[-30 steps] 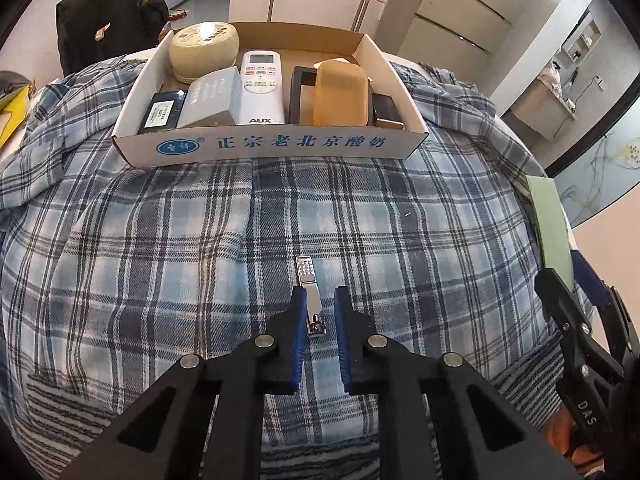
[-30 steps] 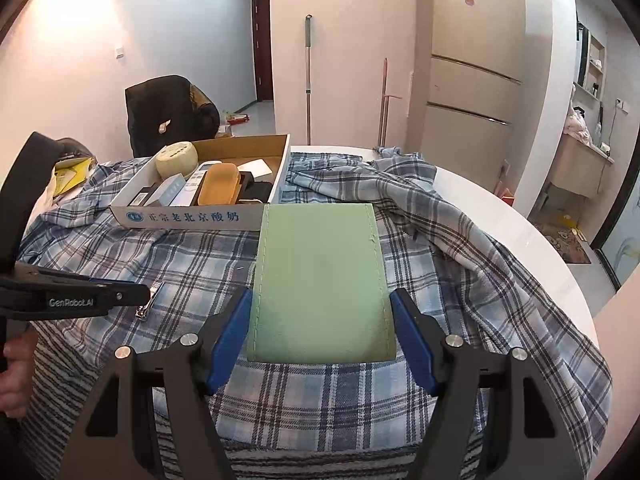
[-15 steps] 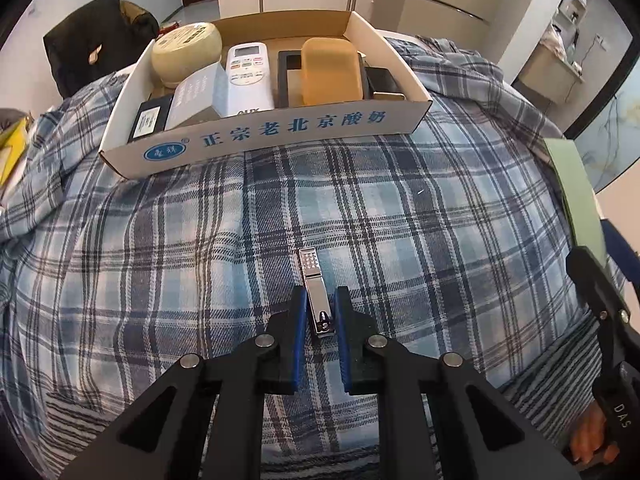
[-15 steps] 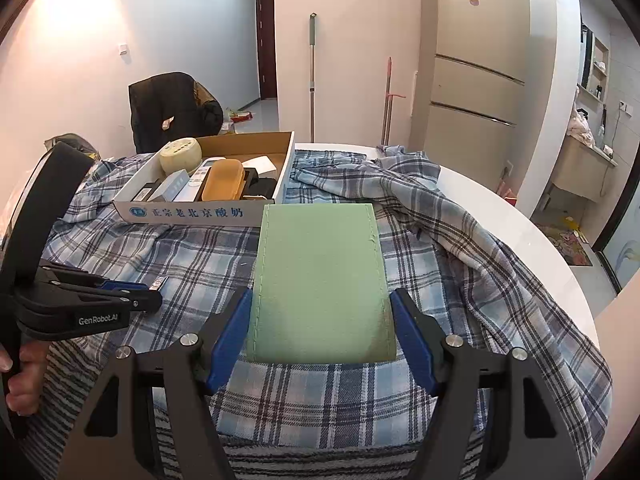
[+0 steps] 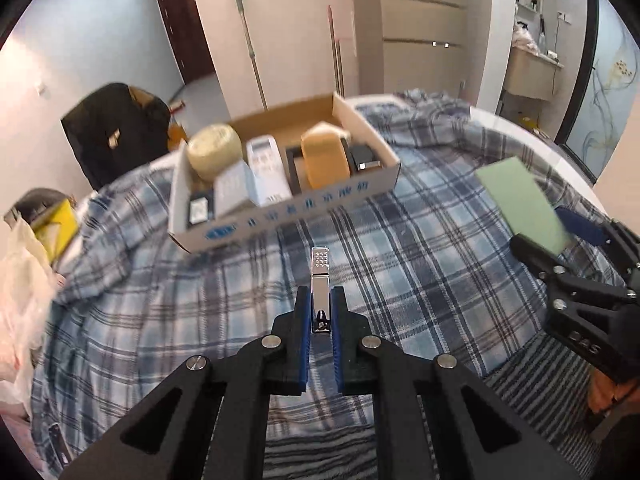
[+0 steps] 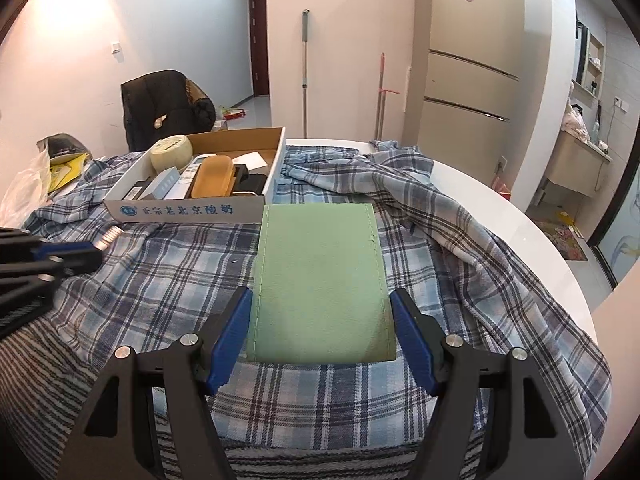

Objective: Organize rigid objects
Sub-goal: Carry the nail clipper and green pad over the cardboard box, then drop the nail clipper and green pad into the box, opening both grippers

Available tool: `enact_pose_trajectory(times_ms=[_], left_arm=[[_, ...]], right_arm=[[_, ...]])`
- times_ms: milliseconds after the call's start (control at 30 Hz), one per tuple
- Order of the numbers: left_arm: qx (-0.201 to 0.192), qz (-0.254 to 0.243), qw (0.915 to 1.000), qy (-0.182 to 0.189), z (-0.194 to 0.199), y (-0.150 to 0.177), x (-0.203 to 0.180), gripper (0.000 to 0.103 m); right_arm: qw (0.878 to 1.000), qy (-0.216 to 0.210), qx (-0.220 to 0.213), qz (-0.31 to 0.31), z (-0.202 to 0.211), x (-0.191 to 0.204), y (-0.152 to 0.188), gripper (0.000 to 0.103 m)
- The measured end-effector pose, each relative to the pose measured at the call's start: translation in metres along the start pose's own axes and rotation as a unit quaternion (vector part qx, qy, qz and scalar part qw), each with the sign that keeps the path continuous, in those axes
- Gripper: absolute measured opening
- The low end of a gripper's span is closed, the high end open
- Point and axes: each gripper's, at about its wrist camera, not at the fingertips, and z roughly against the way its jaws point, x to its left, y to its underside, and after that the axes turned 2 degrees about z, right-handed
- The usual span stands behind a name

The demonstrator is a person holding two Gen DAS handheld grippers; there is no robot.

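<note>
A silver nail clipper [image 5: 320, 280] sits between the blue pads of my left gripper [image 5: 321, 308], raised off the plaid cloth. The jaws are closing, and the pads press its sides. From the right wrist view that gripper [image 6: 80, 256] enters at the left with the clipper's tip [image 6: 109, 237] sticking out. My right gripper [image 6: 322, 308] is shut on a flat pale green case [image 6: 320, 280], which it holds above the cloth. The case [image 5: 524, 204] also shows at the right of the left wrist view. The cardboard box [image 5: 280, 220] stands beyond.
The box [image 6: 188, 211] holds a round cream tin, a white remote, a tan case and several dark items. A blue plaid cloth [image 6: 168, 276] covers the round white table [image 6: 532, 236]. A plastic bag [image 5: 20, 280] lies at the left, and a chair with a black jacket [image 6: 160, 108] stands behind.
My left gripper has risen off the cloth with the nail clipper, tilted up and rolled, so more of the room shows. The right gripper and green case have stayed put.
</note>
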Motion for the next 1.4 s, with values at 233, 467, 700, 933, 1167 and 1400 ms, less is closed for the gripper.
enact_pose_trajectory(times_ms=[233, 467, 700, 933, 1167, 1400], left_arm=[[-0.036, 0.031, 0.9989, -0.004, 0.02, -0.018, 0.028, 0.01], [-0.075, 0.083, 0.9938, -0.001, 0.031, -0.063, 0.065, 0.01], [-0.136, 0.134, 0.9812, 0.029, 0.063, -0.108, 0.1, 0.01], [-0.113, 0.151, 0.9815, 0.035, 0.036, -0.127, 0.125, 0.01], [-0.021, 0.149, 0.9885, 0.012, -0.061, -0.117, 0.137, 0.01], [0.046, 0.134, 0.99, -0.001, -0.118, -0.103, 0.128, 0.01]], right_arm=[[0.999, -0.03, 0.025, 0.01, 0.003, 0.007, -0.007, 0.069], [1.0, -0.029, -0.008, 0.009, 0.023, 0.015, -0.055, 0.069], [0.996, -0.046, -0.076, -0.016, 0.041, 0.04, -0.13, 0.069], [0.993, -0.049, -0.082, -0.066, 0.004, 0.058, -0.196, 0.069], [0.994, -0.041, -0.057, -0.08, -0.05, 0.072, -0.195, 0.069], [0.998, -0.028, 0.007, -0.064, -0.102, 0.073, -0.174, 0.069]])
